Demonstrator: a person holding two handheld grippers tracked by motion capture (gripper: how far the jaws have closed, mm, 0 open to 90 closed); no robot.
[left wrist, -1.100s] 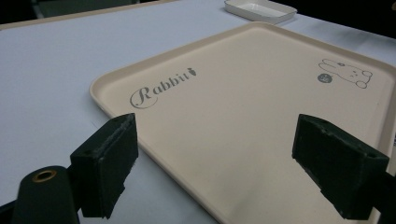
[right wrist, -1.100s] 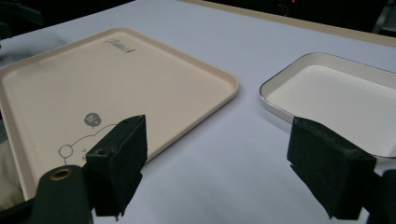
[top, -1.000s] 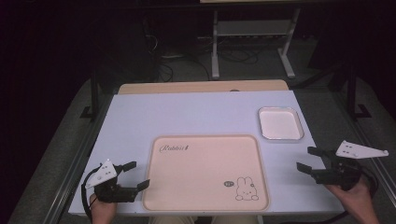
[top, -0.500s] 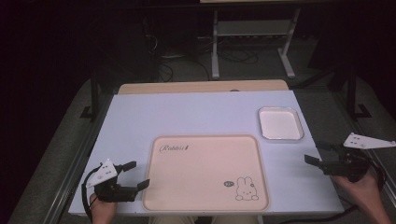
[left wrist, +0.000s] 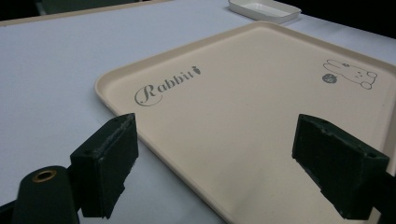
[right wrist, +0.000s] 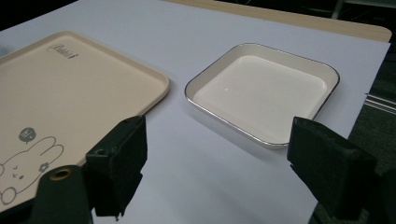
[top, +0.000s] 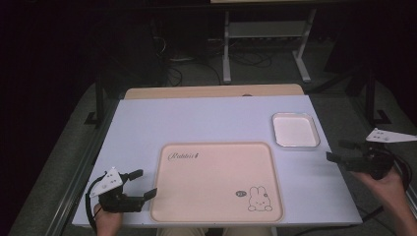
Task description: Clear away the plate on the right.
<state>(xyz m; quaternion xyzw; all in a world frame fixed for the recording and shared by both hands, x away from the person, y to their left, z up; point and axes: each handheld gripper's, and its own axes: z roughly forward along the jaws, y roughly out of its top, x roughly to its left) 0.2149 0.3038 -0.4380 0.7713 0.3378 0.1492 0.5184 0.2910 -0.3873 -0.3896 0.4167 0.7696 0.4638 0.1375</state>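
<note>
A beige tray (top: 216, 181) printed with "Rabbit" and a rabbit drawing lies at the table's near middle, also seen as the beige tray (left wrist: 243, 107) and beige tray (right wrist: 60, 79). A small white square dish (top: 295, 130) sits to its right, shown close up as the white dish (right wrist: 261, 91). My left gripper (top: 140, 183) rests at the tray's near left corner, open and holding nothing. My right gripper (top: 337, 151) hovers at the table's right edge, open and holding nothing, pointing toward the dish.
The white table top (top: 196, 120) has a wooden strip (top: 211, 91) along its far edge. Beyond it stand a metal frame (top: 265, 44) and cables on a dark floor. Each hand trails a black cable.
My right gripper has drawn back to the right, out to the table's right edge. The left gripper has stayed in place.
</note>
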